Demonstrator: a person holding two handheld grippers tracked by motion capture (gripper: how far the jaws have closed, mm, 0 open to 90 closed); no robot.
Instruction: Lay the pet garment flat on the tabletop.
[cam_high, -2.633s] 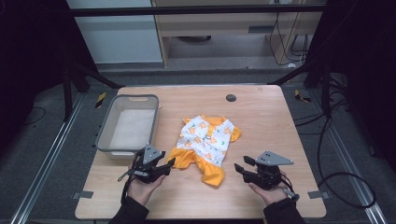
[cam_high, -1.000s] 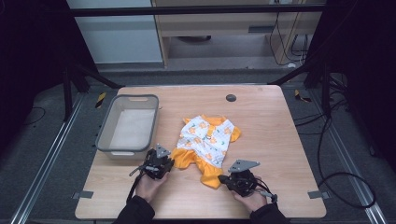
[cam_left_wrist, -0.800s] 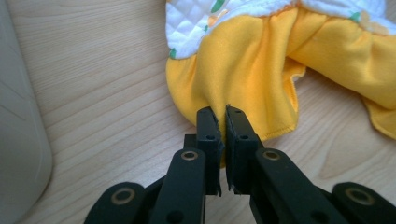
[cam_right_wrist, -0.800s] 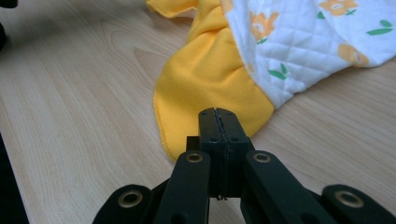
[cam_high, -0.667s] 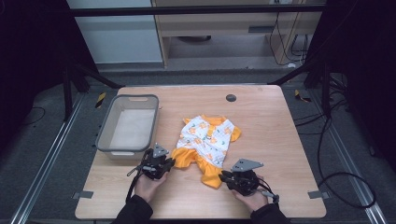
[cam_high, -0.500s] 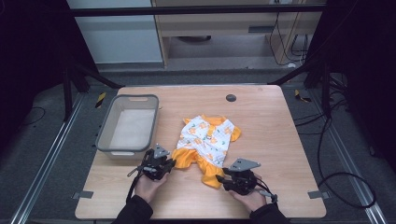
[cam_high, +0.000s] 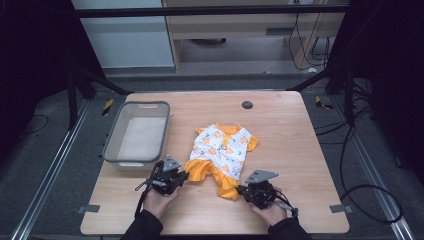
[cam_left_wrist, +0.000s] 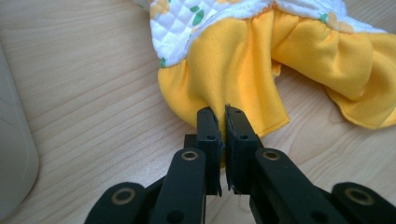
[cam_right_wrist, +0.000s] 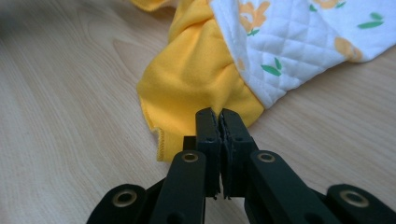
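Two grippers on the table, one per hand. Left gripper has its jaws pinched on the yellow hem of the garment, fabric caught between them in the left gripper view. Right gripper jaws are pressed together on the hem's other yellow corner, cloth nipped at the tips. One garment: small white quilted top with orange flower print and a yellow ruffle, lying flat mid-table, hem toward the person. One grey bin to the garment's left, near the left gripper in the high view, apart from the cloth. One wooden table, one dark round hole near its far edge. Right gripper sits at the ruffle's near-right corner.
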